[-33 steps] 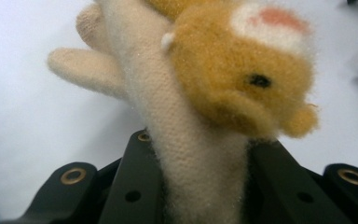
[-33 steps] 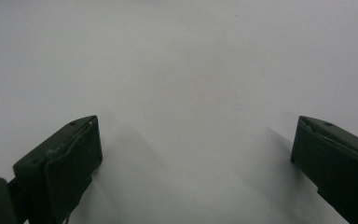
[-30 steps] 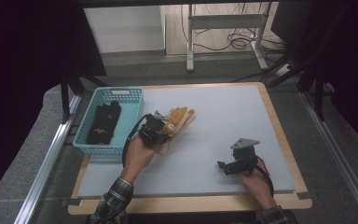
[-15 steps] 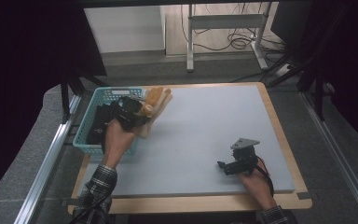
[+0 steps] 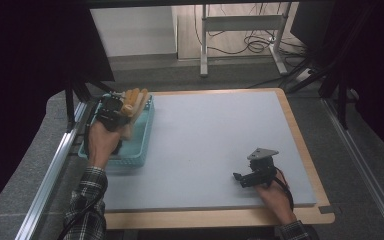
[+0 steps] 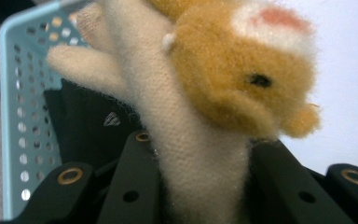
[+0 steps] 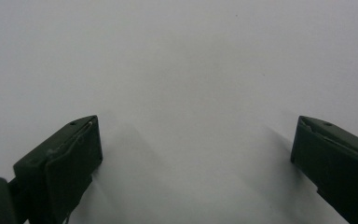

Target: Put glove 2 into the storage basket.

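A tan and cream plush toy (image 5: 135, 102) hangs over the light blue basket (image 5: 145, 131) at the table's left, with my left gripper (image 5: 122, 111) shut on it. In the left gripper view both black jaws squeeze the plush toy's (image 6: 205, 154) cream body, its orange head above them, and the basket's (image 6: 14, 102) perforated wall stands to the left. Dark cloth (image 6: 88, 126) lies in the basket beneath the toy. My right gripper (image 5: 237, 177) rests low on the grey mat near the front right, open, with nothing between its fingertips (image 7: 60, 163).
A grey mat (image 5: 215, 130) covers the wooden table (image 5: 300, 130). A metal rail (image 5: 55, 165) runs along the left side beyond the basket. A desk frame and cables (image 5: 250, 40) stand on the floor behind the table.
My left gripper has carried the plush toy leftward and farther back, from over the mat to above the basket. The right gripper has stayed put.
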Demonstrator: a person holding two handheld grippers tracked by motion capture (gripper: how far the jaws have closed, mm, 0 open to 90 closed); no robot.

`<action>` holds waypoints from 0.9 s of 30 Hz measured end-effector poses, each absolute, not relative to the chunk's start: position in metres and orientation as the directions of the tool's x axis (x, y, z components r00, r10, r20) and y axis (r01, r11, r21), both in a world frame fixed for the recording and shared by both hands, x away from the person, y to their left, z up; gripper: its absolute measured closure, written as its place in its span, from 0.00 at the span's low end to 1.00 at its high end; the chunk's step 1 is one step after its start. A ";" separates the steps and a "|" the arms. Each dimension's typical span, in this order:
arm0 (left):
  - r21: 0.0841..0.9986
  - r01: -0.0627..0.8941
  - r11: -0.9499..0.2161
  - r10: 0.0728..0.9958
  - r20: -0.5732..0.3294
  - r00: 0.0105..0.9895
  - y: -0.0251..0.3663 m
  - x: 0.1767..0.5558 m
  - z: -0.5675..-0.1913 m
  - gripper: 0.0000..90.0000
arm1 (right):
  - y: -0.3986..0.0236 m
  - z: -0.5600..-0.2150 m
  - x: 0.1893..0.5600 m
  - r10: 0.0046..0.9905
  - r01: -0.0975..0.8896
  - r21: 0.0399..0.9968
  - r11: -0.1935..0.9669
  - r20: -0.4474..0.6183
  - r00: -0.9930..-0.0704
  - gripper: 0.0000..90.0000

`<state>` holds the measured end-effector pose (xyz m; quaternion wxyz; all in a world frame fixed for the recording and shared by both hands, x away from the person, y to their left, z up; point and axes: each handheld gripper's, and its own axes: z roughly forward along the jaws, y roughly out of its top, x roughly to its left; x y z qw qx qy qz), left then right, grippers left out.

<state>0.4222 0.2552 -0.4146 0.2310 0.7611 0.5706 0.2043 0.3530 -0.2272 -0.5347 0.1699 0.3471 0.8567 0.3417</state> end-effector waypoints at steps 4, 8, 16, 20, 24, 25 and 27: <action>0.543 0.809 -0.227 0.969 0.042 0.244 0.263 0.433 -0.433 0.83 | -0.227 -0.535 0.353 0.711 0.479 0.703 0.527 -0.055 -0.701 0.02; 0.512 0.831 -0.220 0.971 0.035 0.235 0.265 0.443 -0.449 0.83 | -0.227 -0.535 0.353 0.711 0.478 0.703 0.527 -0.055 -0.701 0.02; 0.433 0.867 -0.249 0.964 0.026 0.264 0.255 0.462 -0.478 0.80 | -0.227 -0.535 0.353 0.711 0.479 0.704 0.525 -0.053 -0.701 0.02; 0.414 0.869 -0.273 0.955 0.008 0.296 0.247 0.468 -0.486 0.77 | -0.227 -0.535 0.353 0.711 0.479 0.704 0.525 -0.053 -0.701 0.02; 0.380 0.876 -0.299 0.949 0.025 0.313 0.238 0.473 -0.494 0.57 | -0.227 -0.535 0.353 0.711 0.479 0.704 0.525 -0.053 -0.701 0.02; 0.367 0.881 -0.299 0.950 0.026 0.312 0.238 0.474 -0.494 0.48 | -0.227 -0.535 0.353 0.710 0.478 0.704 0.526 -0.055 -0.702 0.02; 0.365 0.885 -0.289 0.952 0.010 0.307 0.242 0.474 -0.492 0.40 | -0.227 -0.535 0.353 0.710 0.478 0.704 0.526 -0.055 -0.702 0.02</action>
